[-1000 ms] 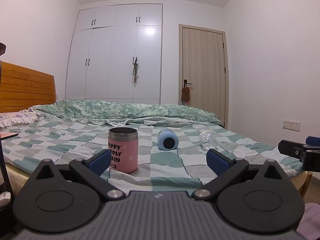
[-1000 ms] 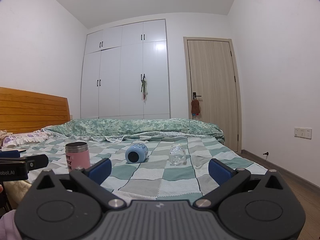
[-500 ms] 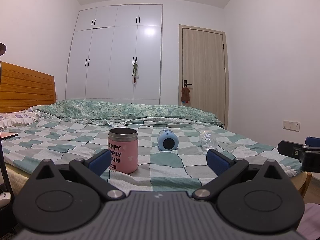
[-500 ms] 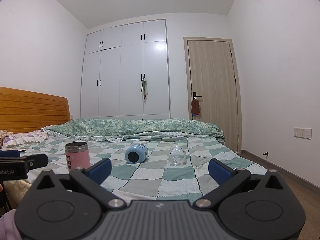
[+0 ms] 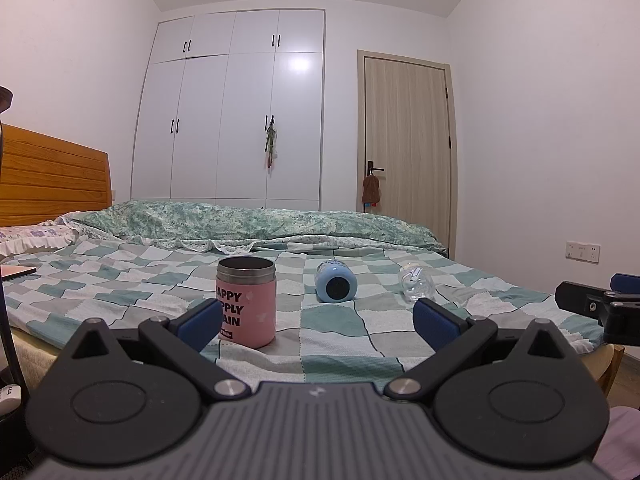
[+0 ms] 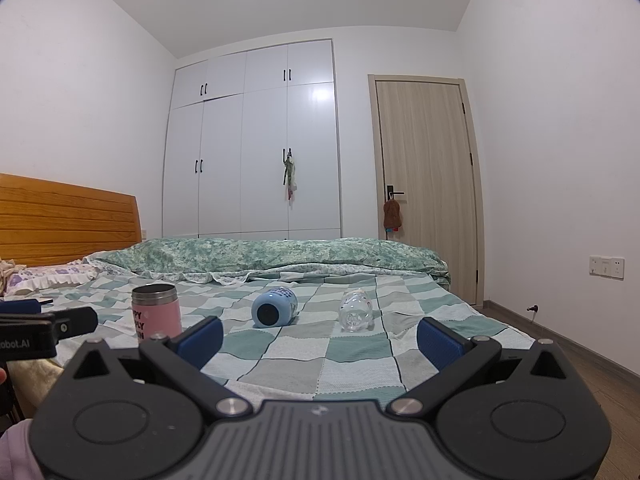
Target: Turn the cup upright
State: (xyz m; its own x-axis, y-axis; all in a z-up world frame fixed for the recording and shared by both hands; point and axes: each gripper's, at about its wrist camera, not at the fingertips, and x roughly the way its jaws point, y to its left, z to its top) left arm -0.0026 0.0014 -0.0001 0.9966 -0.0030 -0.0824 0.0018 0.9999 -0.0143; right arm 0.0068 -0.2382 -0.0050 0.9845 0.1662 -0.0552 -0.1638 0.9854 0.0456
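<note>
Both wrist cameras sit low at the near edge of the bed (image 5: 340,332), looking level across it toward the wardrobe (image 5: 240,112) and door (image 6: 426,184). The left view stands closer to the pink cup (image 5: 247,304); both share the blue cup (image 6: 274,307) and clear bottle (image 6: 355,310)

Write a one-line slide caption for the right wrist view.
Open right gripper faces a checked bed: pink cup upright, blue cup and clear bottle lying down.
</note>
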